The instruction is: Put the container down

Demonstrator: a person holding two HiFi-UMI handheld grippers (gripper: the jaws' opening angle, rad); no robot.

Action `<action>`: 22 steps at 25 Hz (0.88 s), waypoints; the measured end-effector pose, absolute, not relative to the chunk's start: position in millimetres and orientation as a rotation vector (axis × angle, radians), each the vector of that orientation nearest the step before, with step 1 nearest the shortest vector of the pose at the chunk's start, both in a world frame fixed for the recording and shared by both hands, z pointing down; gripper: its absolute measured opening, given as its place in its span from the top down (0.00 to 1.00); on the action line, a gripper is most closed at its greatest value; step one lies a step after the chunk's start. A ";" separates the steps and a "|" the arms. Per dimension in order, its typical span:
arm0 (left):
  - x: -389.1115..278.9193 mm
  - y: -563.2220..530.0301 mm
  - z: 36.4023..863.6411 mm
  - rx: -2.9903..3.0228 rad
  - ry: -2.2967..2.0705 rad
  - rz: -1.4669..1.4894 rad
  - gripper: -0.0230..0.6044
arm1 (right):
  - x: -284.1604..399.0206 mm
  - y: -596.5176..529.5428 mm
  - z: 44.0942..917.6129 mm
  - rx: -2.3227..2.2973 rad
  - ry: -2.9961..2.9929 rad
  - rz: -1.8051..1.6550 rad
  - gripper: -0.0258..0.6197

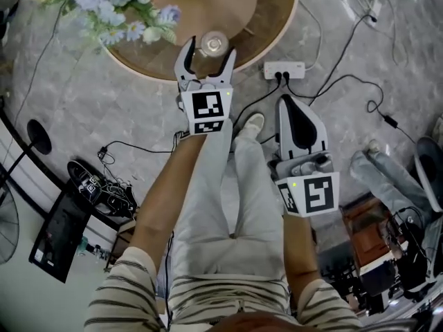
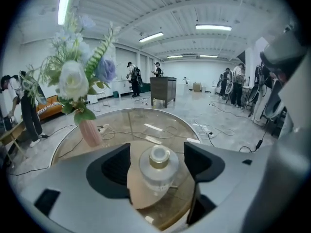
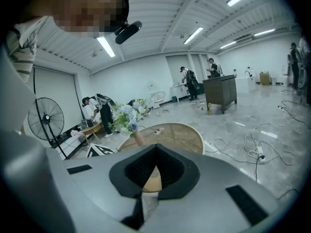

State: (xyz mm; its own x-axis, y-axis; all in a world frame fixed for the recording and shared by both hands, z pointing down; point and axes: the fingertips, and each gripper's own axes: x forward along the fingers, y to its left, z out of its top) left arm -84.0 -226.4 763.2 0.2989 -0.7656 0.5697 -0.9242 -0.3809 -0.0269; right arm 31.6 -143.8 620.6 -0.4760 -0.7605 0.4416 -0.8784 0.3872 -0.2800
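A clear glass container with a gold collar and white cap stands upright on a tan mat on the round glass table. My left gripper is open, one jaw on each side of the container with a narrow gap showing at both. From the head view the container sits between the left gripper's spread fingers at the table's near edge. My right gripper hangs shut and empty above the floor, right of the person's legs; in its own view the right gripper has its jaw tips meeting.
A pink vase of pale flowers stands on the table's left side. A power strip and cables lie on the floor by the table. A fan and people stand farther off.
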 end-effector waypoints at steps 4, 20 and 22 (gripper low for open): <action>-85.8 -217.7 718.1 2.255 -1.545 0.659 0.45 | 29.2 -142.1 587.2 1.461 -2.436 0.691 0.95; -86.2 -163.7 535.2 2.272 -1.650 0.470 0.64 | 27.5 -108.0 463.1 1.391 -2.569 0.596 0.95; -85.0 -158.5 510.0 2.293 -1.672 0.435 0.71 | 29.7 -103.8 446.7 1.388 -2.578 0.579 0.95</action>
